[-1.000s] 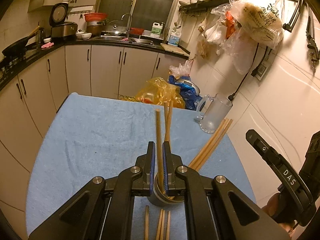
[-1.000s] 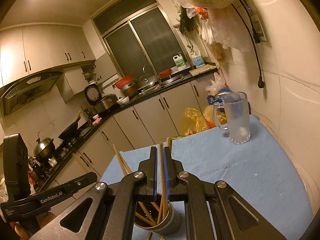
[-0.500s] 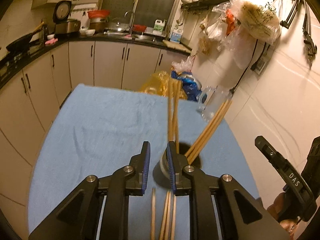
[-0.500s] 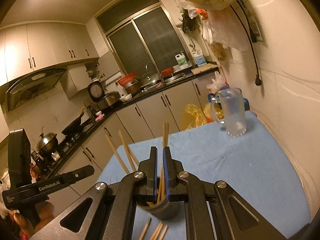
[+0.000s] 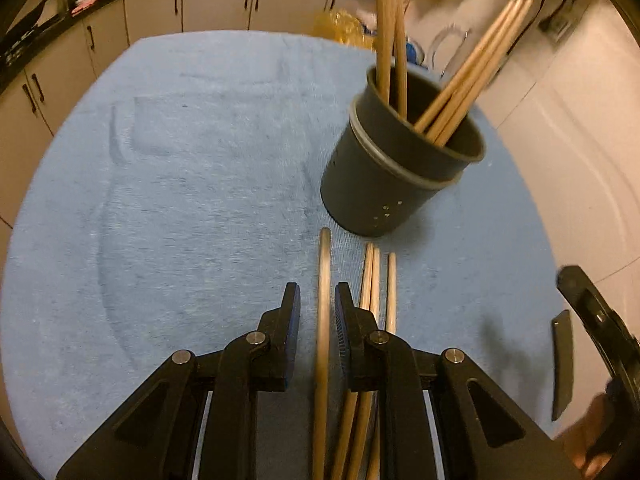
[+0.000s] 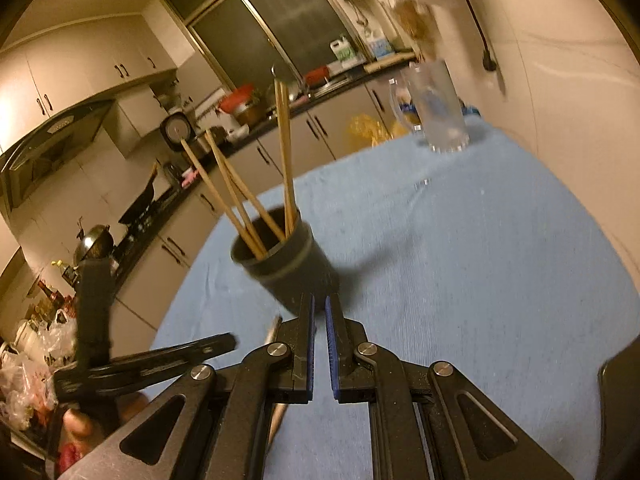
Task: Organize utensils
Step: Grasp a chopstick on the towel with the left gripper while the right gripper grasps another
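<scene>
A dark grey cup (image 5: pixel 394 168) stands on the blue cloth (image 5: pixel 180 184) and holds several wooden chopsticks (image 5: pixel 472 68). More chopsticks lie flat on the cloth in front of it. My left gripper (image 5: pixel 317 300) is low over them, open, with one loose chopstick (image 5: pixel 323 320) lying between its fingers and the others (image 5: pixel 374 280) just right of it. My right gripper (image 6: pixel 320 312) is open a narrow gap and empty, just in front of the cup (image 6: pixel 280 256). The left gripper's handle (image 6: pixel 120 364) shows at lower left.
A glass mug (image 6: pixel 436 108) stands at the far end of the cloth by the tiled wall. Kitchen cabinets and a counter (image 5: pixel 224 4) lie beyond the table. The right gripper's body (image 5: pixel 596 328) is at the table's right edge.
Both grippers let go of their chopsticks, which now stand in the cup. Both drew back and down; the left one now straddles a chopstick lying on the cloth.
</scene>
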Demonstrator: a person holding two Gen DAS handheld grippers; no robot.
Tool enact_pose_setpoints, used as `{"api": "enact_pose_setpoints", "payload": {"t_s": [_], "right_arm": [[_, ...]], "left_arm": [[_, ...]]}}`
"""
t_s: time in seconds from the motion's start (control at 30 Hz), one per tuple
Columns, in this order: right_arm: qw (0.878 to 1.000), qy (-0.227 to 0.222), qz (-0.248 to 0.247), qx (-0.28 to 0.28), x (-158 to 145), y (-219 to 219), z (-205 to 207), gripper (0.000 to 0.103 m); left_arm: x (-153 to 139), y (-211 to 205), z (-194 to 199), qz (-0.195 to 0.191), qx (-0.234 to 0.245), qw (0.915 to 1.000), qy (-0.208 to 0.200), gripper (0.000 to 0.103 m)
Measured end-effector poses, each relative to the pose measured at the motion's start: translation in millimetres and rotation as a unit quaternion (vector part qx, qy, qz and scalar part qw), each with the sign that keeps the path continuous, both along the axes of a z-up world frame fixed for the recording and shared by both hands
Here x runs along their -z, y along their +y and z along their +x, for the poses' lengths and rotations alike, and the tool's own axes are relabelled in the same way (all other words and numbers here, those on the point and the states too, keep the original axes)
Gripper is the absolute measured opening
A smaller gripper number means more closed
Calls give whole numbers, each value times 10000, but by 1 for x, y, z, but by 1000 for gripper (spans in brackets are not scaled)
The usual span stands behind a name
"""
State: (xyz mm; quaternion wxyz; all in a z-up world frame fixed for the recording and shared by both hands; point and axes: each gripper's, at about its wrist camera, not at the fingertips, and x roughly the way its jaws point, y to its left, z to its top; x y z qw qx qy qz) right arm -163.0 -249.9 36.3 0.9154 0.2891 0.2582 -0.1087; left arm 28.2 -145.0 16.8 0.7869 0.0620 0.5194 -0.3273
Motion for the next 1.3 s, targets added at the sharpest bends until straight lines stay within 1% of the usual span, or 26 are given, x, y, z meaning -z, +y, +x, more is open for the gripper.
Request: {"api": "enact_pose_setpoints", "payload": {"t_s": [0.03,0.07,0.17,0.2,0.27,0.33,0.47,0.57,0.63,0.7,0.77,0.9,1.0,1.03,1.13,1.2,1.3], "right_arm": [[10000,16,-8,-5,1,0,-1,7],[10000,24,-17,-7,1,2,-2,7],[10000,56,-14,-2,3,1,-4,7],[10000,64,-2,-1,4,1,-5,7],[10000,97,6,-4,5,1,-4,7],[9999,157,40,-32,7,1,-2,7],[9992,342,48,-212,10,10,9,7],[9974,564,117,-424,18,20,21,7],[9951,789,170,-568,26,27,32,7],[9932,933,231,-652,33,32,40,7],[9911,1079,260,-735,40,39,50,7],[9873,1336,327,-790,49,48,70,7],[9857,1510,234,-717,53,51,80,7],[9850,1556,212,-713,54,52,84,8],[9819,1787,95,-613,57,54,94,8],[9803,1875,92,-606,59,55,100,8],[9781,2017,-41,-521,62,57,108,11]], "left_arm": [[4,-6,0,42,69,10000,19,21],[7,-11,2,116,83,9999,33,23],[17,-23,6,322,52,9995,26,23],[16,-25,6,395,-2,9991,-134,23],[16,-26,5,560,-21,9981,-239,19],[15,-24,5,631,-81,9975,-298,7],[16,7,3,504,-290,9979,-267,7],[17,39,-3,410,-520,9973,-306,7],[18,62,-9,298,-642,9970,-308,7],[19,75,-13,206,-713,9967,-323,7],[20,84,-16,90,-663,9972,-348,8],[21,95,-16,-97,-597,9975,-356,8],[22,103,-20,-210,-580,9974,-372,8],[20,99,-15,-244,-574,9973,-380,8],[21,104,-16,-338,-570,9970,-397,8],[23,96,-11,-370,-572,9969,-388,8],[22,93,-10,-374,-570,9968,-406,8]]}}
